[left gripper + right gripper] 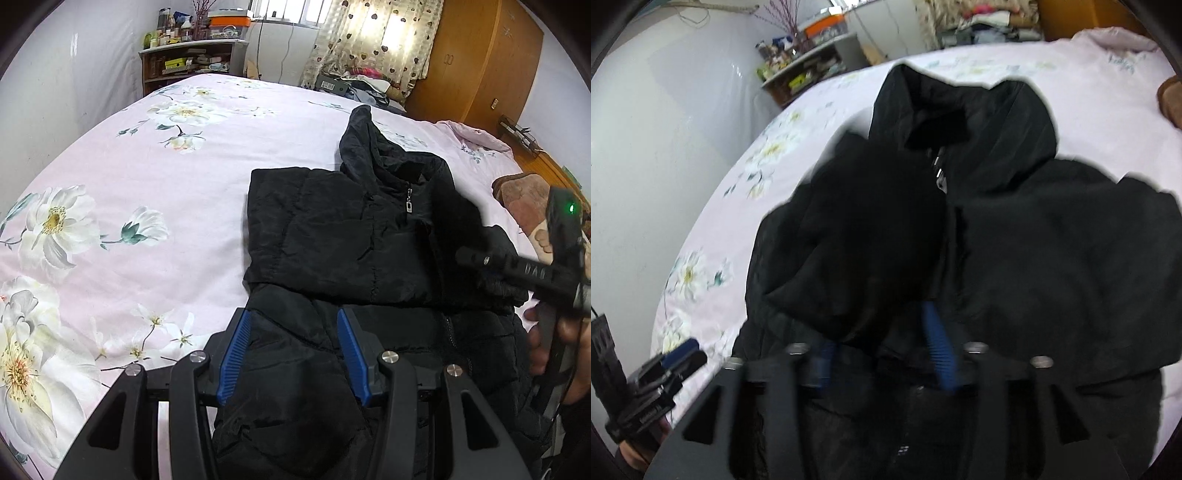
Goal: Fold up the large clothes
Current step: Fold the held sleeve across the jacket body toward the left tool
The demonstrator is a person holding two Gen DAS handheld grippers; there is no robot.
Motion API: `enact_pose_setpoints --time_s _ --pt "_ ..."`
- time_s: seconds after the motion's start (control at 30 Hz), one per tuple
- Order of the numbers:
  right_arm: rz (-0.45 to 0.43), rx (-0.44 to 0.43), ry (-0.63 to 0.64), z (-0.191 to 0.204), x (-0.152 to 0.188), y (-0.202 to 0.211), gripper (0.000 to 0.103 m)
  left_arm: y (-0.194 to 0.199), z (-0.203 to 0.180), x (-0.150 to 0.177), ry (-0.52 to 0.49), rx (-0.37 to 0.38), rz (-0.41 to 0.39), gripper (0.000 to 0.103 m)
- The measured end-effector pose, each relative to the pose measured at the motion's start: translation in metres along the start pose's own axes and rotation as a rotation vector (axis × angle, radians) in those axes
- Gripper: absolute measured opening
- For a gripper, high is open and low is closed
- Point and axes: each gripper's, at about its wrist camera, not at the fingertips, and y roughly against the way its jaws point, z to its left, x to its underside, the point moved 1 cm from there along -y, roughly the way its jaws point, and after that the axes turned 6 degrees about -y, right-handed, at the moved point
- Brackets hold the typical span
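Black jacket under parted jaws

Jacket on the bed, toward its right side, hood at the far end. Shelf behind the bed's far left corner; wardrobe at far right. Left hand-held gripper over the jacket's near hem.

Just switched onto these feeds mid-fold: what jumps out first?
A black puffer jacket fills the middle of the pink floral bedsheet, one side already folded across its chest, the hood pointing toward the window. The left gripper hangs open over the jacket's near hem. In the blurred right wrist view, the right gripper has a bunched sleeve draped over its fingers; whether it grips the cloth is unclear.
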Motion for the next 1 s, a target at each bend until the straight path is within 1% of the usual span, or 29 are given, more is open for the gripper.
enact_pose_setpoints --time_s 0.07,0.13,0.23,0.3,0.33,0.37,0.4,0.47,0.5,0.53,0.57,0.6,0.67,0.7,0.8,0.83,0.9,0.93,1.0 --pt "0.003 -0.012 0.023 0.007 0.004 0.001 0.053 0.001 -0.002 -0.005 0.0 0.007 -0.006 0.051" --pt "-0.016 -0.04 0.059 0.013 0.006 0.015 0.053 0.002 -0.006 -0.012 -0.006 0.021 -0.018 0.051" --pt "-0.08 -0.073 0.083 0.013 0.005 0.041 0.053 0.003 -0.02 -0.028 -0.028 0.053 -0.044 0.052" --pt "-0.135 -0.084 0.073 -0.001 0.002 0.067 0.053 0.001 -0.034 -0.041 -0.044 0.082 -0.061 0.056" --pt "-0.157 -0.077 0.066 -0.008 0.001 0.076 0.053 -0.001 -0.041 -0.046 -0.052 0.092 -0.067 0.056" --pt "-0.187 -0.057 0.055 -0.019 0.001 0.086 0.053 -0.003 -0.05 -0.052 -0.066 0.106 -0.076 0.056" --pt "-0.216 -0.019 0.033 -0.035 0.0 0.096 0.053 -0.006 -0.06 -0.057 -0.08 0.125 -0.084 0.057" --pt "-0.235 0.04 -0.026 -0.066 -0.002 0.107 0.053 -0.017 -0.083 -0.067 -0.107 0.157 -0.085 0.057" --pt "-0.24 0.084 -0.074 -0.087 -0.003 0.111 0.052 -0.023 -0.096 -0.072 -0.123 0.184 -0.086 0.057" --pt "-0.245 0.119 -0.098 -0.099 -0.003 0.113 0.05 -0.031 -0.109 -0.075 -0.139 0.215 -0.086 0.057" --pt "-0.254 0.18 -0.122 -0.117 -0.004 0.117 0.036 -0.038 -0.119 -0.077 -0.148 0.23 -0.083 0.057" --pt "-0.253 0.21 -0.135 -0.127 -0.005 0.117 0.027 -0.045 -0.128 -0.079 -0.158 0.24 -0.078 0.057" --pt "-0.244 0.242 -0.164 -0.146 -0.008 0.112 0.026 -0.065 -0.141 -0.079 -0.178 0.232 -0.06 0.055" --pt "-0.236 0.246 -0.171 -0.15 -0.01 0.107 0.026 -0.073 -0.143 -0.078 -0.185 0.217 -0.051 0.051" --pt "-0.185 0.234 -0.155 -0.155 -0.013 0.078 0.026 -0.104 -0.135 -0.071 -0.182 0.148 0.015 0.046" --pt "-0.152 0.236 -0.137 -0.153 -0.012 0.061 0.026 -0.116 -0.129 -0.066 -0.181 0.115 0.041 0.046" --pt "-0.093 0.246 -0.118 -0.152 -0.005 0.036 0.026 -0.133 -0.119 -0.054 -0.2 0.059 0.066 0.048" --pt "-0.073 0.254 -0.11 -0.152 0.0 0.022 0.025 -0.14 -0.115 -0.048 -0.205 0.056 0.072 0.048" --pt "-0.077 0.272 -0.097 -0.152 0.007 0.011 0.024 -0.145 -0.107 -0.041 -0.186 0.079 0.066 0.048"
